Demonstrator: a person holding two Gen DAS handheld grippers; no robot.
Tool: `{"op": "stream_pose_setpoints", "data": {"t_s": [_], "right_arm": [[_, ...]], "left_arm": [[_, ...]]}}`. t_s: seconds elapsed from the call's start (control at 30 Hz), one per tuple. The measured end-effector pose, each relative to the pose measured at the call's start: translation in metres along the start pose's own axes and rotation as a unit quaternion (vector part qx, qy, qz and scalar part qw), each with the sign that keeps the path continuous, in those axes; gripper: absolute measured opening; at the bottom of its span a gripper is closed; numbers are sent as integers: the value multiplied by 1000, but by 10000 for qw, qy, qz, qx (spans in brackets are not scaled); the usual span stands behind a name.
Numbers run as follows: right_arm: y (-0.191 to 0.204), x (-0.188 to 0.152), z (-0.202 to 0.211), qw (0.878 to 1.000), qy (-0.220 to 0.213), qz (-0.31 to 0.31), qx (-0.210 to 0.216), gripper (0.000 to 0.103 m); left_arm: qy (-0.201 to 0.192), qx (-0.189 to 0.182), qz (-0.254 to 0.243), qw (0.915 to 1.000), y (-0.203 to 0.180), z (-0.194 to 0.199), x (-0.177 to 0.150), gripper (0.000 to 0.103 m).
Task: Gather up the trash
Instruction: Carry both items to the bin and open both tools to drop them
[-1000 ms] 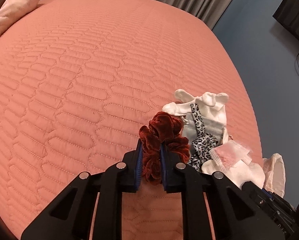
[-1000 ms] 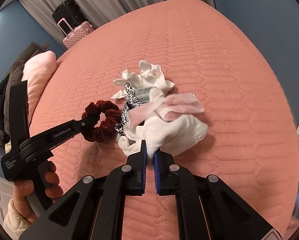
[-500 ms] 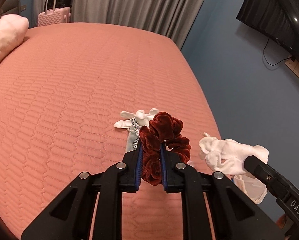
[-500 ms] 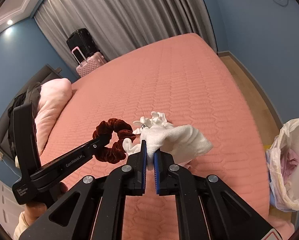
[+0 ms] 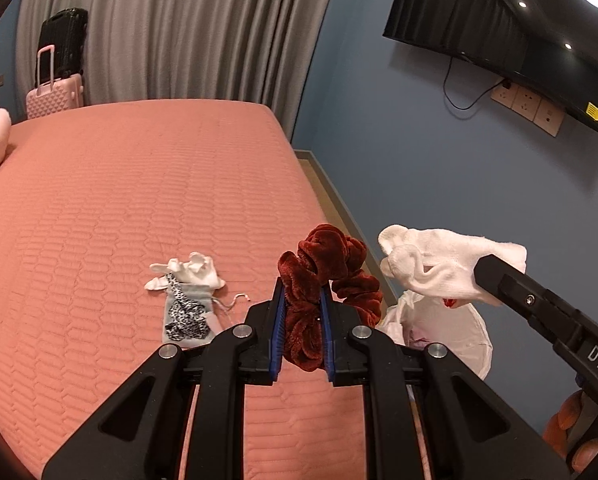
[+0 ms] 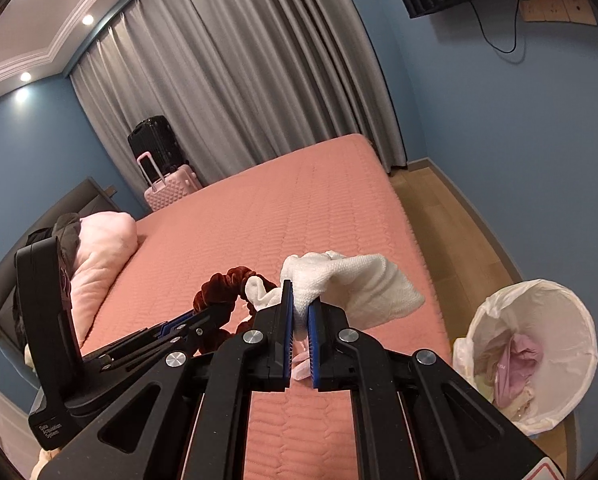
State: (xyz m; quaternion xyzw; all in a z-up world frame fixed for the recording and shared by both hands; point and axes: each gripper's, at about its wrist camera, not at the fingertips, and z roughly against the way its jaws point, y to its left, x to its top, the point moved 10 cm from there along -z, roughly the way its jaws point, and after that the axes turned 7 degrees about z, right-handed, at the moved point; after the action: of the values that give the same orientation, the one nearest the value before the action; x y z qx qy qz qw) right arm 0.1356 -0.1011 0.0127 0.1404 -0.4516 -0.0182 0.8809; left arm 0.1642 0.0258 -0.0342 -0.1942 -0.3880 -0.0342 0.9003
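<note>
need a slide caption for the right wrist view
Right gripper shut on a white sock above the pink bed, lined trash bin on the floor to the right.

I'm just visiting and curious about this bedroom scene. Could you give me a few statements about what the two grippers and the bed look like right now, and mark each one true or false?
1. The left gripper is clamped on a dark red scrunchie. True.
2. The right gripper is open and holds nothing. False: it is shut on a white sock.
3. A lined trash bin stands on the floor beside the bed. True.
4. The bin is empty. False: pinkish and pale scraps lie inside it.
5. Nothing is left on the bed cover. False: a small pile with a leopard-print piece still lies there.
</note>
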Motion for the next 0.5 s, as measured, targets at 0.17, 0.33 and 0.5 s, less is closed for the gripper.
{"op": "stream_pose_setpoints", "data": {"t_s": [0.17, 0.33, 0.5], "right_arm": [[-33, 8, 29, 9995, -202, -104, -233, 6], [-66, 13, 54, 9981, -335, -225, -468, 6], [-98, 12, 76, 9959, -445, -354, -698, 6]], "left_arm": [[-24, -190, -269, 9995, -44, 2, -2, 15], [20, -380, -526, 9979, -83, -2, -8, 15], [93, -556, -742, 9956, -115, -5, -16, 15]]}}
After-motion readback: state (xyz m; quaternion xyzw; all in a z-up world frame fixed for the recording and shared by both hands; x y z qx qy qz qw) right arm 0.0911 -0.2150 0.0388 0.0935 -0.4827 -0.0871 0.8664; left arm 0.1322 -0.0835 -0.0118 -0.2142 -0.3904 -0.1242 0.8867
